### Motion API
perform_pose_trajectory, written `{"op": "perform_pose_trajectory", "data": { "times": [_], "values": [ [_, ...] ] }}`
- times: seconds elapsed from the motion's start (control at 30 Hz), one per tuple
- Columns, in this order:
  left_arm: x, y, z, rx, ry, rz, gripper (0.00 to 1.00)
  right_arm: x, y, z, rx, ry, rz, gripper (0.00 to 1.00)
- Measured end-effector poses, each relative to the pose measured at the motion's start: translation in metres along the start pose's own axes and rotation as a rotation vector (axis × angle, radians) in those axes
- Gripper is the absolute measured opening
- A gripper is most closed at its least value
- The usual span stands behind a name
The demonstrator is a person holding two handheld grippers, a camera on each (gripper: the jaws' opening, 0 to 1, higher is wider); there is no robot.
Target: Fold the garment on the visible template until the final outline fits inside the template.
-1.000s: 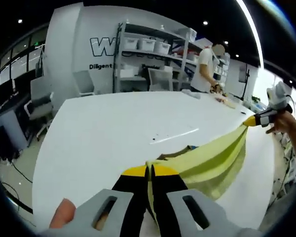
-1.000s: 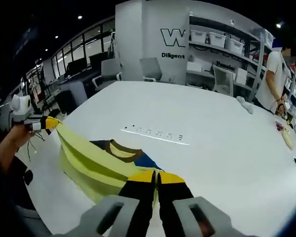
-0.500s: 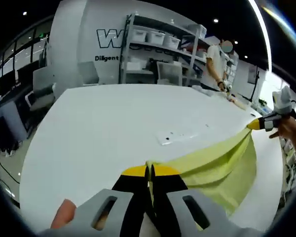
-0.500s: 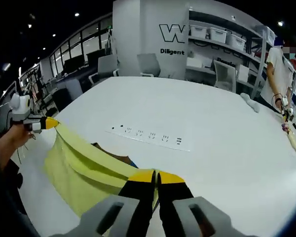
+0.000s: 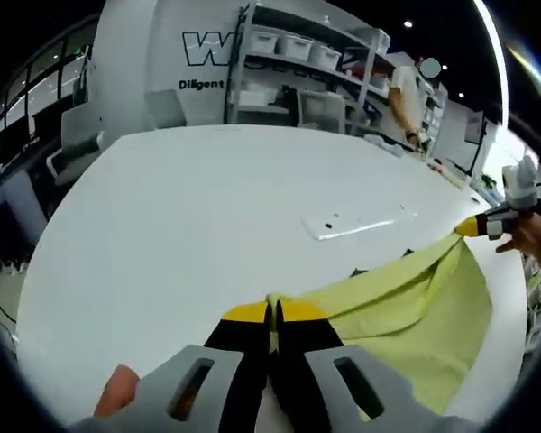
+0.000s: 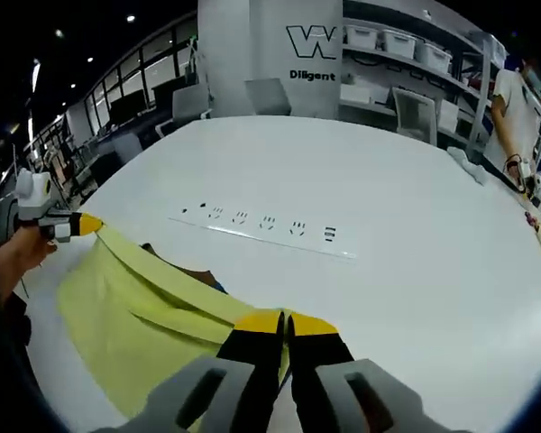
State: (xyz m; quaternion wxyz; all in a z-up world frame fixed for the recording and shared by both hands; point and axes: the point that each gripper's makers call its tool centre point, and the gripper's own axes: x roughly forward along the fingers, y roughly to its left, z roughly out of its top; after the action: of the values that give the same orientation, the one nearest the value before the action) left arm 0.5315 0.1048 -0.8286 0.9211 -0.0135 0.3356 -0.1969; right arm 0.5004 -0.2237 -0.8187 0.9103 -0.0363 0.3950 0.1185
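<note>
— How did the grippers stand?
— The left gripper [image 5: 272, 311] was pinched on one corner of the single yellow garment [image 5: 406, 307]; the right gripper [image 6: 284, 322] on another; the cloth hung stretched over the white table [image 5: 189, 207].
— Anything differing?
— The right gripper view showed the power strip's [image 6: 266, 225] six socket groups.

Template hidden under the yellow-green cloth garment [image 6: 135, 307] stretched beyond the jaws; garment's near hem cut off below.
</note>
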Motion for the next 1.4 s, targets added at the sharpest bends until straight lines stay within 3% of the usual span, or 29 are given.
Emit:
{"op": "perform_pose_trajectory", "data": {
  "times": [0.37, 0.77, 1.13, 1.4],
  "values": [
    [0.013, 0.005, -0.013, 0.002, 0.034, 0.017, 0.00, 0.026, -0.004, -0.015, -0.003, 0.047, -0.004, 0.00],
    [0.018, 0.005, -0.019, 0.048, 0.046, 0.031, 0.00, 0.034, -0.007, -0.021, 0.003, 0.060, -0.005, 0.00],
    [0.008, 0.009, -0.012, 0.028, 0.030, 0.038, 0.04, 0.017, -0.013, -0.011, 0.053, -0.002, 0.004, 0.00],
    [-0.003, 0.006, -0.003, 0.022, 0.010, 0.028, 0.05, -0.003, -0.006, -0.004, 0.051, -0.052, 0.002, 0.01]
  ]
}}
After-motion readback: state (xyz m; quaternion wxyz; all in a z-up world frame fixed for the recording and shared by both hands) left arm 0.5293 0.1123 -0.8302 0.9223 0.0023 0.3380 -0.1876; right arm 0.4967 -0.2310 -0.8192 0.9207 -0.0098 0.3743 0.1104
